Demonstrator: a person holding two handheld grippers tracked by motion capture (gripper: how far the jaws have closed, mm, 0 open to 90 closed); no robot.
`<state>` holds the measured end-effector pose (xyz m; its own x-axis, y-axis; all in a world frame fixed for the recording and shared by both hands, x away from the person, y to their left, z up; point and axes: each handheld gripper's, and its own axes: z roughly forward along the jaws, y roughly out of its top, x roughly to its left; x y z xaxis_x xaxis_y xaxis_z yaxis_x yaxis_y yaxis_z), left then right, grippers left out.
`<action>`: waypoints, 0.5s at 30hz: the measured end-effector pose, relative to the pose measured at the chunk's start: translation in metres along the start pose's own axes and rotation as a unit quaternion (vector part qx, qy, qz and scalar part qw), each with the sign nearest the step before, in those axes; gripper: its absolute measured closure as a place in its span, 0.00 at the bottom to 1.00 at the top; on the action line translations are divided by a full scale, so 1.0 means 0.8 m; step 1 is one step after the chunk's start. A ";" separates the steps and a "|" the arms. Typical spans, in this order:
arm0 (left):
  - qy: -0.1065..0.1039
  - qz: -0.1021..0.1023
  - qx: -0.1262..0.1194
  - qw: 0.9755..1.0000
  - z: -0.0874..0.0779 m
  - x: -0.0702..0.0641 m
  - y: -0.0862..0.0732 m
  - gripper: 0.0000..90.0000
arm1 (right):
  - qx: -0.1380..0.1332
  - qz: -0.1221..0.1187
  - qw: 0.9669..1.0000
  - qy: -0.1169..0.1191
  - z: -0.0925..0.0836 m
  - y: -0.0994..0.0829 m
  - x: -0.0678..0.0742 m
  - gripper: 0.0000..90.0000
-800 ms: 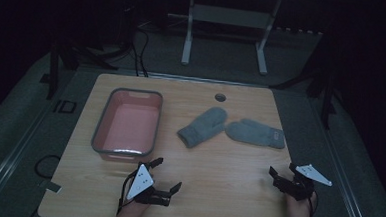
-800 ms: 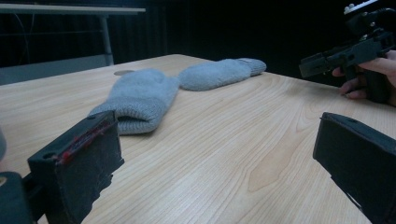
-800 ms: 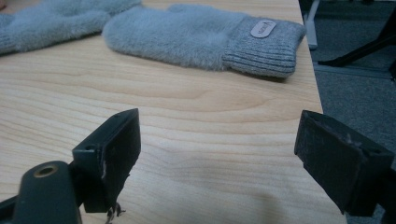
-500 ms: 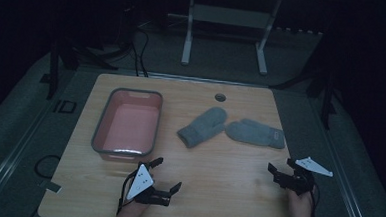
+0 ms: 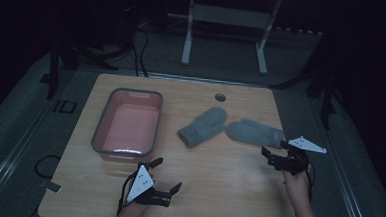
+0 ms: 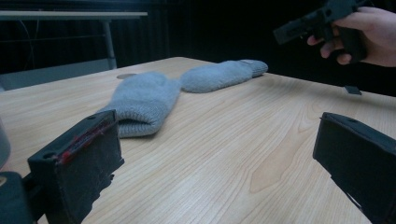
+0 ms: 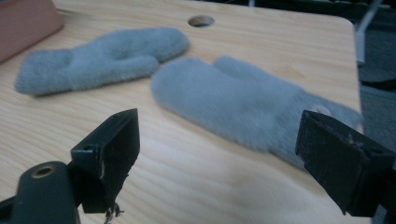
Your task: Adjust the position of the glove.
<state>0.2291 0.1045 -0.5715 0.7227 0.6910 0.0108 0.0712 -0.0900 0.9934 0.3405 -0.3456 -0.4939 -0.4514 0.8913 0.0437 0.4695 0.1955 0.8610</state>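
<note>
The right gripper (image 5: pixel 272 157) now sits farther up the bench (image 5: pixel 217 190) than in the earlier pictures, having climbed from the near right edge toward the right mitten (image 5: pixel 255 133). Its open jaws now stand just short of that mitten's cuff, and the person's right hand (image 5: pixel 295 181) reaches farther in.
</note>
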 end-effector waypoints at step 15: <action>-0.001 0.003 -0.001 1.000 0.000 0.000 0.000 0.02 | -0.025 -0.044 0.996 0.072 0.045 0.067 0.038 0.15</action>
<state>0.2288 0.1042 -0.5715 0.7251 0.6885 0.0157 0.0665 -0.0927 0.9935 0.3792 -0.2936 -0.4644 -0.5944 0.8034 0.0362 0.3874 0.2466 0.8883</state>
